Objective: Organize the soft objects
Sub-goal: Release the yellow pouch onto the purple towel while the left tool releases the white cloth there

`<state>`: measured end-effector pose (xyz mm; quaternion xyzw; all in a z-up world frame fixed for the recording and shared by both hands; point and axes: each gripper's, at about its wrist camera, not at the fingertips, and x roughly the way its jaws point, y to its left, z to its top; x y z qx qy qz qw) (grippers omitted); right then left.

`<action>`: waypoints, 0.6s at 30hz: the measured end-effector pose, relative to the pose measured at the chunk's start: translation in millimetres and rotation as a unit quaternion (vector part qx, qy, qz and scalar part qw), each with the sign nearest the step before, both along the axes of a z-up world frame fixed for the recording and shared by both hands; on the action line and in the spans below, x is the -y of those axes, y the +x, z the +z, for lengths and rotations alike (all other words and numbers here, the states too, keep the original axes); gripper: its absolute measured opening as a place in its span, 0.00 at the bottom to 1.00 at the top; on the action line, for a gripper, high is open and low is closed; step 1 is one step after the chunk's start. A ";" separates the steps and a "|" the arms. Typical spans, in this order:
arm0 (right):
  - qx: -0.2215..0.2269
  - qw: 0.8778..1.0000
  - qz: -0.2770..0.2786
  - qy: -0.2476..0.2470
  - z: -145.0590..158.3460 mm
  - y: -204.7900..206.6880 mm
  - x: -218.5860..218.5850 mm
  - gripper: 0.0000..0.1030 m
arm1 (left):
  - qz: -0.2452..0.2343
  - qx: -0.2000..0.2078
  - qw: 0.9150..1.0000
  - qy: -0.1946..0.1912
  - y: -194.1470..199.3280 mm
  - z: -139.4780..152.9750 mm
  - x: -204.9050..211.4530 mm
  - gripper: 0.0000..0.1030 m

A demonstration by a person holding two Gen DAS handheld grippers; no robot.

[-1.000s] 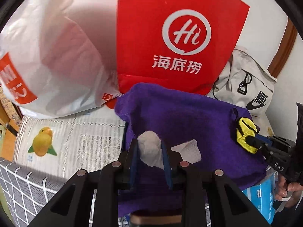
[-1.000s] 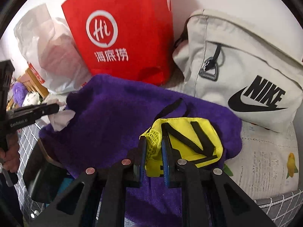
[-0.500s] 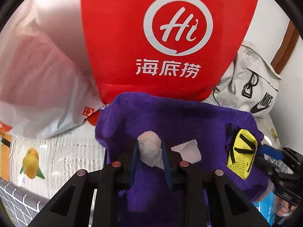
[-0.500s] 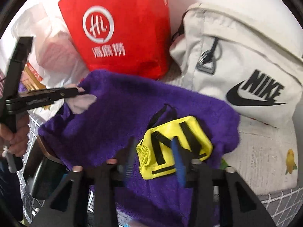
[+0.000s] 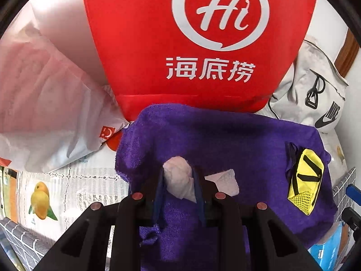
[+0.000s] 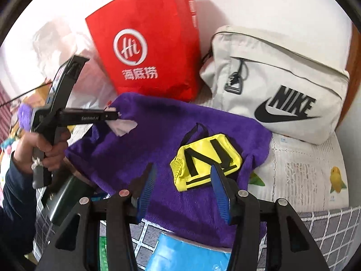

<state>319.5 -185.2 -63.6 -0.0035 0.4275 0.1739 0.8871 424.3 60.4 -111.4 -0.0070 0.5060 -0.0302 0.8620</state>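
left tongs: clamped on a white tissue wad over the purple towel
right tongs: spread wide, holding nothing
yellow pouch: lay on the towel, just ahead of them
behind: red bag, white Nike bag

The red bag is showing a white circle logo reading "Hi" above the Chinese characters 海底捞. The grey backpack is carrying the black word "NIKE" over a swoosh. The left gripper is bearing small white lettering too blurred to read.
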 end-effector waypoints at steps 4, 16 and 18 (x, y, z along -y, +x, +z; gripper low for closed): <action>-0.032 0.999 -0.010 0.024 -11.2 4.8 5.2 0.49 | -0.004 -0.002 1.000 0.000 -0.5 -1.9 -0.2 0.29; -0.042 0.997 -0.058 -0.019 -14.0 -14.7 12.1 0.58 | -0.003 0.018 1.000 0.004 -26.2 24.5 -2.5 0.55; -0.040 0.997 -0.058 -0.020 -10.8 -22.0 13.2 0.59 | -0.001 0.023 1.000 0.002 -35.7 32.4 -5.9 0.55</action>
